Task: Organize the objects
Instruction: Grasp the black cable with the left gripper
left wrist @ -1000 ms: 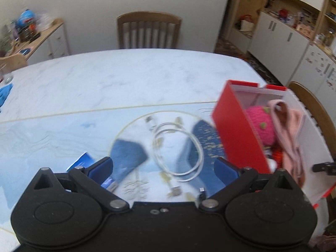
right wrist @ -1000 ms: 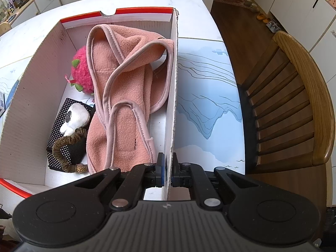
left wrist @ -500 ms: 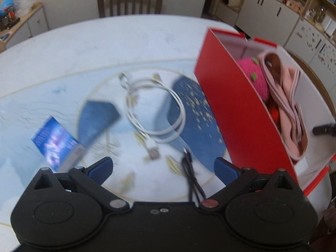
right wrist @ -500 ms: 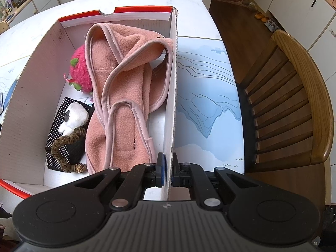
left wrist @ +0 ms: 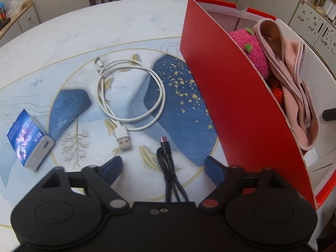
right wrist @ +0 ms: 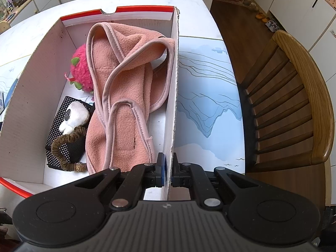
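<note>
My left hand-held gripper (left wrist: 161,166) points down at the tabletop (left wrist: 84,33) with its jaws closing, though the blue pads are not yet pressing on anything. The black cable (left wrist: 168,168) lies between them, running from under the gripper body toward its small plug end. Just beyond it the white cable (left wrist: 130,96) sits coiled in a loose loop on the printed mat, its USB plug nearest me. To the left lies a small blue box (left wrist: 29,138), well apart from the cables.

My right hand-held gripper (right wrist: 167,173) is clenched on the right wall of the red box (right wrist: 173,84), one pad inside and one outside the thin white cardboard. The box stands on the tabletop beside the cables, red outside and white inside. In it lie a pink fleece garment (right wrist: 126,96), a fuzzy pink plush (right wrist: 80,73) against the left side, and a black dotted pouch (right wrist: 63,140) with a white toy (right wrist: 73,117) and a brown beaded band (right wrist: 65,149) on top. A wooden chair (right wrist: 304,105) stands to the right of the table.
</note>
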The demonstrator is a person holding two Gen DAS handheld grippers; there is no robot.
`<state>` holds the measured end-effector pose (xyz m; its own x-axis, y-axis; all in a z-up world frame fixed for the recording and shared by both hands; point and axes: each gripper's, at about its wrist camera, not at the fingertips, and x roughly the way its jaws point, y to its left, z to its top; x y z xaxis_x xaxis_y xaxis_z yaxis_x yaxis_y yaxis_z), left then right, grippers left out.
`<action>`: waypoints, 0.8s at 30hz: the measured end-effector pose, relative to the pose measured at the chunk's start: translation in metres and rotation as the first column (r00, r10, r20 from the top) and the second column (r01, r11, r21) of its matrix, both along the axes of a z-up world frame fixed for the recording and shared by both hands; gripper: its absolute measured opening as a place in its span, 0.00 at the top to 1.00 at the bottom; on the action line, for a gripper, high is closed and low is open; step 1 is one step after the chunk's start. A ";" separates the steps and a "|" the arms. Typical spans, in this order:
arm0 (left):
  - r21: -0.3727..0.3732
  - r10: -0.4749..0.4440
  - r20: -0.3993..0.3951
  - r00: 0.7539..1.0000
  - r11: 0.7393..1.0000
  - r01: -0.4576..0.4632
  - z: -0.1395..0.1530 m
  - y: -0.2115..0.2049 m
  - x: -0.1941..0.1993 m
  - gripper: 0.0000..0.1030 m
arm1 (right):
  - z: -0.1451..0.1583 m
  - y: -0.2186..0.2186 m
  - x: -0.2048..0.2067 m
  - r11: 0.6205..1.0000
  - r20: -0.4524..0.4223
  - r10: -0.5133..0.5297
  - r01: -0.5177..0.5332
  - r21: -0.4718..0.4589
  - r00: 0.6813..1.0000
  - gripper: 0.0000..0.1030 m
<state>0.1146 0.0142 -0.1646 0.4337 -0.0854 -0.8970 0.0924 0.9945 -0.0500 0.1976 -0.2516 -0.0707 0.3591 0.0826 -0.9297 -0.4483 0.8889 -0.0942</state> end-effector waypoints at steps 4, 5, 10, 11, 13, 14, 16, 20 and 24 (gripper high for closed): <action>-0.008 -0.010 -0.006 1.000 1.000 0.010 -0.002 -0.005 -0.002 0.35 | -0.001 -0.002 0.001 1.000 0.001 0.002 -0.002 0.003 1.000 0.96; -0.007 -0.011 -0.002 1.000 1.000 0.011 -0.002 -0.006 -0.002 0.38 | -0.001 -0.001 0.001 1.000 0.001 0.003 -0.003 0.003 1.000 0.96; -0.014 -0.026 0.008 1.000 1.000 0.026 0.000 -0.011 -0.004 0.59 | 0.001 0.000 0.000 1.000 0.001 0.006 -0.006 0.005 1.000 0.96; -0.014 -0.031 0.009 0.999 0.999 0.031 0.000 -0.013 -0.005 0.61 | 0.001 0.000 0.000 1.000 0.001 0.008 -0.008 0.006 1.000 0.96; -0.004 -0.035 0.011 0.999 0.999 0.035 0.000 -0.014 -0.006 0.68 | 0.001 0.000 -0.001 1.000 0.002 0.009 -0.009 0.007 1.000 0.96; 0.003 -0.034 0.012 0.999 0.999 0.034 0.000 -0.015 -0.006 0.70 | 0.001 0.000 -0.001 1.000 0.001 0.010 -0.010 0.008 1.000 0.96; 0.019 -0.028 0.015 1.000 0.999 0.028 0.000 -0.014 -0.006 0.79 | 0.001 0.000 -0.001 1.000 0.002 0.012 -0.012 0.008 1.000 0.96; 0.029 -0.014 0.013 1.000 0.999 0.013 -0.001 -0.012 -0.006 0.87 | 0.002 0.001 -0.002 1.000 0.003 0.017 -0.017 0.010 1.000 0.96; 0.028 -0.014 0.003 1.000 1.000 0.014 0.000 -0.011 -0.006 0.93 | 0.002 0.001 -0.003 1.000 0.008 0.022 -0.022 0.010 1.000 0.96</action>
<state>0.1084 0.0033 -0.1649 0.4357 -0.0665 -0.8976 0.1062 0.9941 -0.0221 0.1941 -0.2510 -0.0691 0.3643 0.1002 -0.9259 -0.4673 0.8796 -0.0887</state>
